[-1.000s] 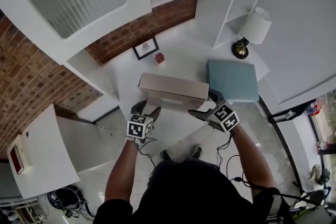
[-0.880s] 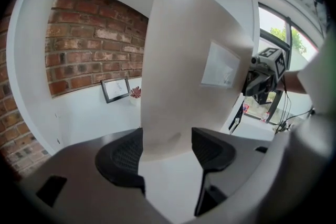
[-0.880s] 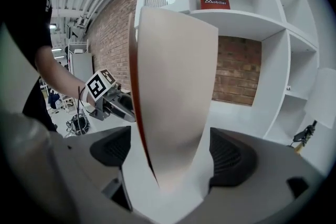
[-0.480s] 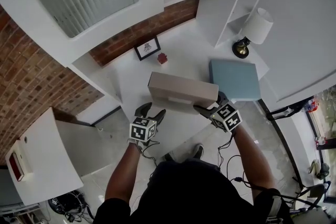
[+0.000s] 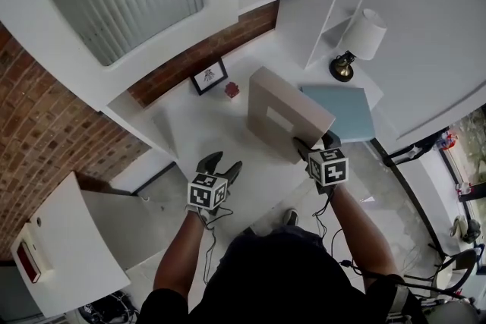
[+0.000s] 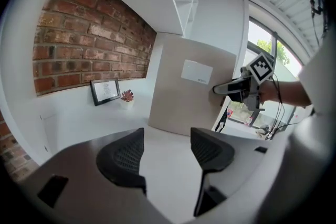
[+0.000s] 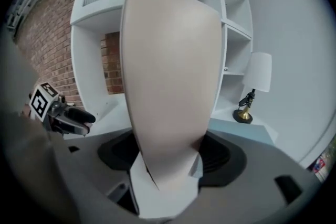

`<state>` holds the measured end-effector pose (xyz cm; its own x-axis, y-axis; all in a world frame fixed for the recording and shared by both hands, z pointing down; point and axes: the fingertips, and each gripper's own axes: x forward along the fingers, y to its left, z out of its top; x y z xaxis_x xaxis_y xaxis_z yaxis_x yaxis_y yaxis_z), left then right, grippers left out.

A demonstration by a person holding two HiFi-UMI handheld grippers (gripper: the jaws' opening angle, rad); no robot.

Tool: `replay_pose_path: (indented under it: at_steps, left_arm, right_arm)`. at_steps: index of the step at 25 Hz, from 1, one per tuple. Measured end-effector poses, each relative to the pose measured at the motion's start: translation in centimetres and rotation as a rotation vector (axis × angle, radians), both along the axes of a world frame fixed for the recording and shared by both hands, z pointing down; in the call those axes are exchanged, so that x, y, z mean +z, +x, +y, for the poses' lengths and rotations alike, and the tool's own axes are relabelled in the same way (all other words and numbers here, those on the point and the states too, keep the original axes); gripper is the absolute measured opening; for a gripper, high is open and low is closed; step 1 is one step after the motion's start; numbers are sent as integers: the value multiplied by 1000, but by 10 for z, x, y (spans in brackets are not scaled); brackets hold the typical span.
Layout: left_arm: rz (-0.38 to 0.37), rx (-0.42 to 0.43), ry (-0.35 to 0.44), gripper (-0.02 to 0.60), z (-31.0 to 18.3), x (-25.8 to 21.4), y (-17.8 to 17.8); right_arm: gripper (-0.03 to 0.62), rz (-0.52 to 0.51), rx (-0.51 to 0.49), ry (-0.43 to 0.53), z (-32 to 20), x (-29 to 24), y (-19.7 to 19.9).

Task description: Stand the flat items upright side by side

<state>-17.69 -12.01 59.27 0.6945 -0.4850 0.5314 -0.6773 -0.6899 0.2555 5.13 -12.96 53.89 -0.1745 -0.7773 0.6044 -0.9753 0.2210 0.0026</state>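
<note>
A flat beige box [image 5: 285, 114] with a white label stands tilted up on one edge on the white table [image 5: 197, 129]. My right gripper [image 5: 314, 146] is shut on its near lower corner; its jaws have just been closing with the box between them. In the right gripper view the box [image 7: 168, 60] fills the middle, pinched between both pads. A flat teal item [image 5: 351, 111] lies on the table right of the box. My left gripper [image 5: 222, 163] hangs open and empty to the left, apart from the box [image 6: 184, 92].
A small lamp [image 5: 355, 43] stands at the back right by white shelving. A framed picture [image 5: 208, 77] and a small red plant [image 5: 231, 90] sit against the brick wall. The table's front edge runs just below both grippers.
The beige box has swung from lying long and low across the table to standing up on its edge. My right gripper rolled with it. The left gripper stays back from the box.
</note>
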Motion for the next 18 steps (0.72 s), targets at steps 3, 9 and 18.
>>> replay_pose_path:
  at_steps: [3,9,18]
  left_arm:
    - [20,-10,5,273,-3,-7,2]
    - [12,-75,-4,268,-2,-13,-4]
    - [-60,-255,1,261,-12,-27,-15]
  right_arm:
    - [337,-10,116,-5,-20,1,13]
    - [337,3,210,-5,-76,3,23]
    - [337,-44,142,8,-186,6,37]
